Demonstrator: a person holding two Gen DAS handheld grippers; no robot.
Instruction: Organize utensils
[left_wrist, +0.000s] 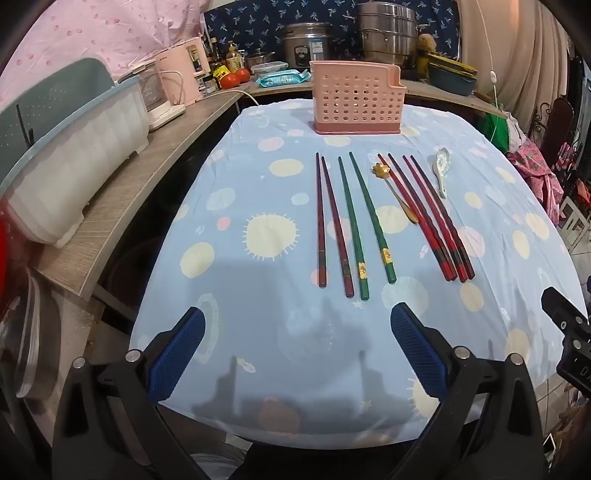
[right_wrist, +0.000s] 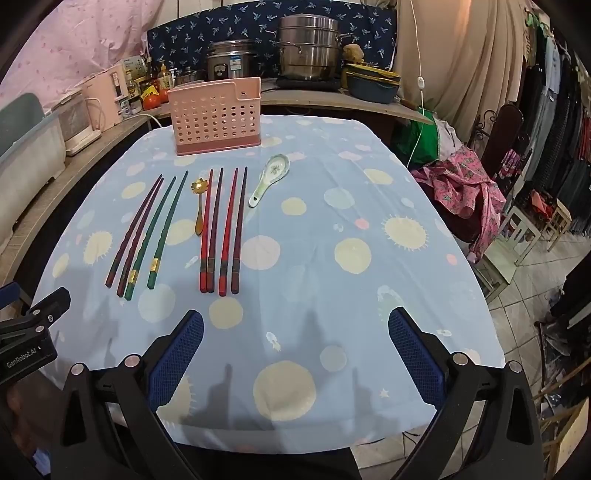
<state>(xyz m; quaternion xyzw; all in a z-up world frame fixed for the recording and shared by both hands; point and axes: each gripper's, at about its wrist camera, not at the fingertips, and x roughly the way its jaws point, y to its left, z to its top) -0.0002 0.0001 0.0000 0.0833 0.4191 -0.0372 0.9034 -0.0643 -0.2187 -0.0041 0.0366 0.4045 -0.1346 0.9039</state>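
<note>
Both tools hover over the near edge of the table, the left gripper (left_wrist: 297, 332) and the right gripper (right_wrist: 295, 332) each with fingers spread wide and nothing between them. Beyond them, well apart from either, lie the dark red chopsticks (left_wrist: 330, 221) on the left, the green chopsticks (left_wrist: 365, 221) beside them, then the gold spoon (left_wrist: 393, 190), four red chopsticks (left_wrist: 430, 218) and the white spoon (left_wrist: 441, 170) on the right. Farther still the pink basket (left_wrist: 356, 98) stands upright on the blue tablecloth (left_wrist: 258, 325), with a counter of pots (left_wrist: 386, 31) and a rice cooker (left_wrist: 306, 42) behind.
</note>
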